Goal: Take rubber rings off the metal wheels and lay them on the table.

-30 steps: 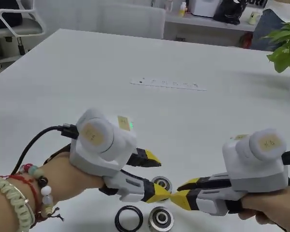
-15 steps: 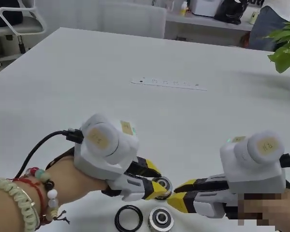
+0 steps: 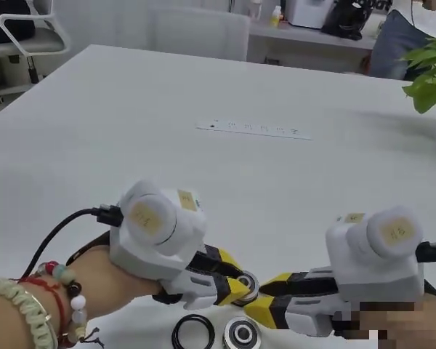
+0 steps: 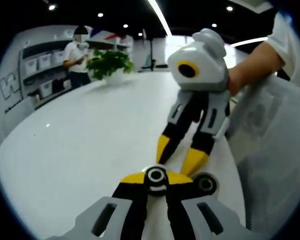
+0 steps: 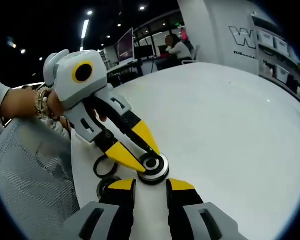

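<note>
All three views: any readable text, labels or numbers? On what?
"W": large letter on the wall, right gripper view; the letters after it are unreadable.
"W": on the wall, left gripper view; the rest is cut off.
Round stickers on the left gripper and right gripper: too blurred to read.

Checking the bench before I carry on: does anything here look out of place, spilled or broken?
Nothing stands out. One rubber ring lies flat on the table beside a metal wheel; the left gripper clamps a second wheel, the right gripper open beside it. No spill or damage shows.
</note>
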`<move>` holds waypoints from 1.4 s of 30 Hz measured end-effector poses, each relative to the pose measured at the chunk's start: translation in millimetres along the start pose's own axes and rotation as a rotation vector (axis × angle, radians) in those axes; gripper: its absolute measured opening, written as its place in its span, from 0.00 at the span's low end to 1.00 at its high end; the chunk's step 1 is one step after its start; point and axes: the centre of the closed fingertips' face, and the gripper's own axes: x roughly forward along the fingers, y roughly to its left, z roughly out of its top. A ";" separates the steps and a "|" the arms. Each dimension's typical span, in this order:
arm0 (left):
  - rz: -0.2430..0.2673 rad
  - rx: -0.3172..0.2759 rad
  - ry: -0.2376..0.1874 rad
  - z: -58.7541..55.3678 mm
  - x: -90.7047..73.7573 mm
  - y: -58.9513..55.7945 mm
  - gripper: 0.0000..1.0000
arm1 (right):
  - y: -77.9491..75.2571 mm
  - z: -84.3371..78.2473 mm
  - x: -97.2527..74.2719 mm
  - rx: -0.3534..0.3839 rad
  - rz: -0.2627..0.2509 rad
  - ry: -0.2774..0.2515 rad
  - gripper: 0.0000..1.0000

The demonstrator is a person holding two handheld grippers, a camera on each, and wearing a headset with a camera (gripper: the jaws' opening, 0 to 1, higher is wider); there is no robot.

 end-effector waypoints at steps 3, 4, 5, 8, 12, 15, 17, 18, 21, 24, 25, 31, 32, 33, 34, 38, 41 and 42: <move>0.001 -0.003 0.000 0.2 0.2 0.3 0.14 | -1.0 0.5 0.9 -0.019 -0.009 0.000 0.20; 0.002 -0.004 0.000 0.4 0.3 0.5 0.14 | -1.7 1.0 1.0 -0.028 -0.013 -0.002 0.20; 0.003 -0.004 -0.001 0.5 0.4 0.5 0.14 | -1.9 1.2 0.7 -0.032 -0.015 -0.002 0.19; 0.004 -0.006 -0.002 0.6 0.6 0.9 0.14 | -4.7 0.5 0.8 -0.065 -0.033 0.003 0.15; 0.005 -0.010 -0.005 0.7 0.5 1.2 0.14 | -5.6 -0.2 0.4 -0.088 -0.036 0.007 0.13; 0.006 -0.012 -0.005 1.0 0.7 1.4 0.14 | -6.1 -1.3 -0.7 -0.092 -0.038 0.013 0.10; 0.007 -0.012 -0.005 1.0 0.8 1.4 0.14 | -6.5 -2.0 -1.2 -0.096 -0.038 0.016 0.08; 0.007 -0.012 -0.005 0.9 0.8 1.5 0.14 | -6.8 -2.1 -1.3 -0.096 -0.039 0.016 0.06; 0.009 -0.016 -0.006 1.0 0.9 1.5 0.14 | -7.3 -2.3 -1.8 -0.099 -0.044 0.017 0.04; 0.010 -0.021 -0.006 0.9 0.7 1.6 0.14 | -7.2 -2.6 -1.7 -0.093 -0.047 0.017 0.04; 0.011 -0.022 -0.006 0.9 0.7 1.6 0.14 | -7.2 -2.7 -1.6 -0.094 -0.047 0.017 0.04; 0.020 -0.027 -0.007 1.5 0.9 1.9 0.14 | -6.1 -2.4 -0.7 -0.132 -0.068 0.034 0.04; 0.021 -0.023 -0.007 1.4 0.8 2.0 0.14 | -6.2 -2.3 -0.7 -0.132 -0.071 0.036 0.04; 0.020 -0.019 -0.007 1.4 0.9 1.8 0.14 | -6.2 -2.5 -1.0 -0.134 -0.073 0.038 0.03; 0.021 -0.019 -0.007 1.4 0.7 1.5 0.14 | -6.6 -2.7 -1.0 -0.128 -0.077 0.039 0.03; 0.023 -0.018 -0.006 1.2 0.6 1.4 0.14 | -9.1 -1.8 -1.6 -0.077 -0.088 0.033 0.00; 0.025 -0.011 -0.006 1.1 0.7 1.7 0.14 | -9.4 -2.1 -2.0 -0.039 -0.089 0.029 0.00; 0.025 -0.012 -0.006 1.0 0.6 1.4 0.14 | -9.6 -2.3 -2.0 -0.023 -0.089 0.028 0.00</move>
